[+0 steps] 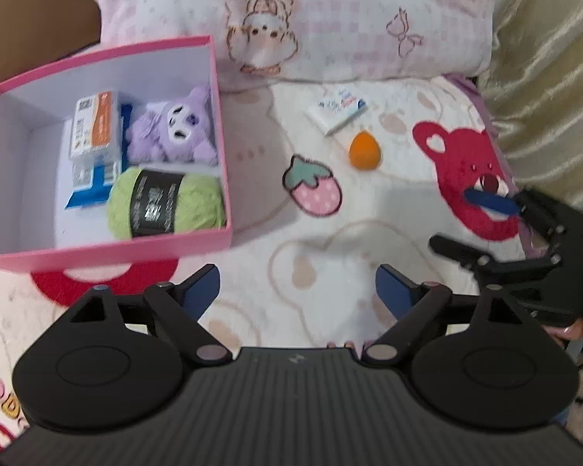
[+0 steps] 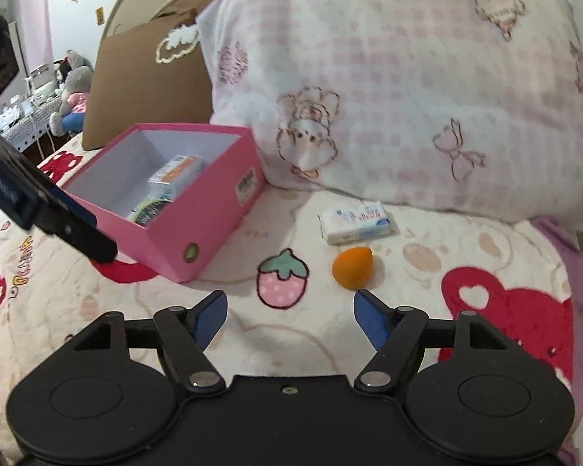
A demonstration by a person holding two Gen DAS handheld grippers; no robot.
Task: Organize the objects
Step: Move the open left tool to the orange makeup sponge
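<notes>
A pink box (image 1: pixel 109 250) (image 2: pixel 198 217) stands open on the blanket. It holds a purple plush toy (image 1: pixel 175 128), a green yarn ball (image 1: pixel 167 204), an orange-and-white packet (image 1: pixel 95 126) and a blue-and-white pack (image 1: pixel 89 186). An orange egg-shaped sponge (image 1: pixel 364 150) (image 2: pixel 351 266) and a white tissue pack (image 1: pixel 337 110) (image 2: pixel 355 222) lie on the blanket right of the box. My left gripper (image 1: pixel 297 291) is open and empty, above the blanket just right of the box. My right gripper (image 2: pixel 290 316) is open and empty, just short of the sponge; it also shows in the left wrist view (image 1: pixel 474 217).
A large pink checked pillow (image 1: pixel 330 19) (image 2: pixel 408 89) lies behind the objects. A brown cushion (image 2: pixel 144 81) sits behind the box. The blanket (image 2: pixel 369 349) carries strawberry and red bear prints. A gold curtain (image 1: pixel 555 77) hangs at right. Plush toys (image 2: pixel 72 89) stand far left.
</notes>
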